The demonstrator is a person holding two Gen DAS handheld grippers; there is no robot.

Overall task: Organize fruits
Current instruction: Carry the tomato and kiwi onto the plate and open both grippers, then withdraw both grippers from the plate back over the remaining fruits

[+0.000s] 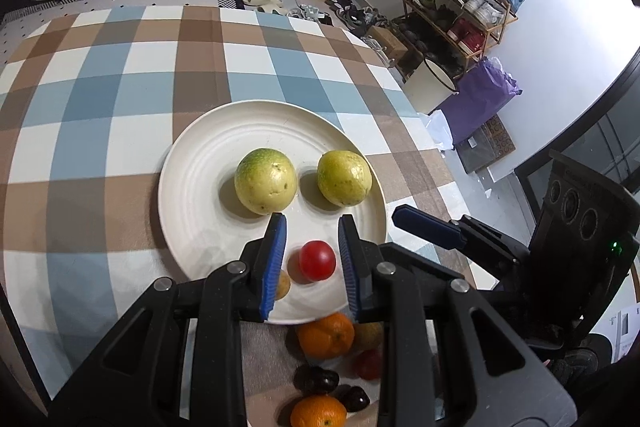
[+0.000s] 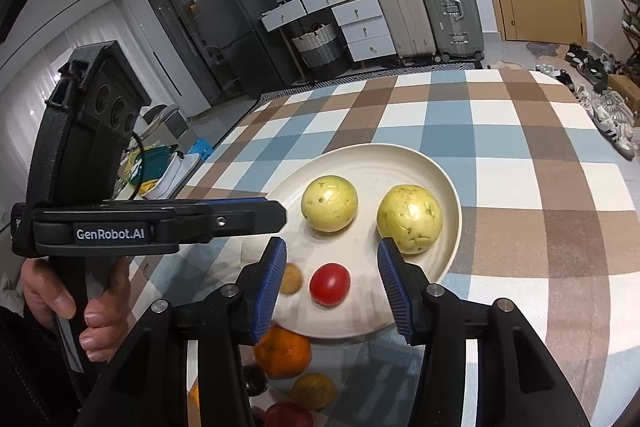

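The white plate (image 1: 192,187) holds two yellow-green fruits (image 1: 266,181) at 12 o'clock and a red tomato (image 1: 317,261) at 6. Both the left claw (image 1: 312,259) and right claw (image 2: 332,283) are wide apart and empty. I think picking the next orange (image 1: 325,335), just below the plate, comes next.

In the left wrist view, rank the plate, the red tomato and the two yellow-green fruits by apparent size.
1. plate
2. The left yellow-green fruit and right yellow-green fruit: too alike to rank.
3. red tomato, smallest though nearest the camera.
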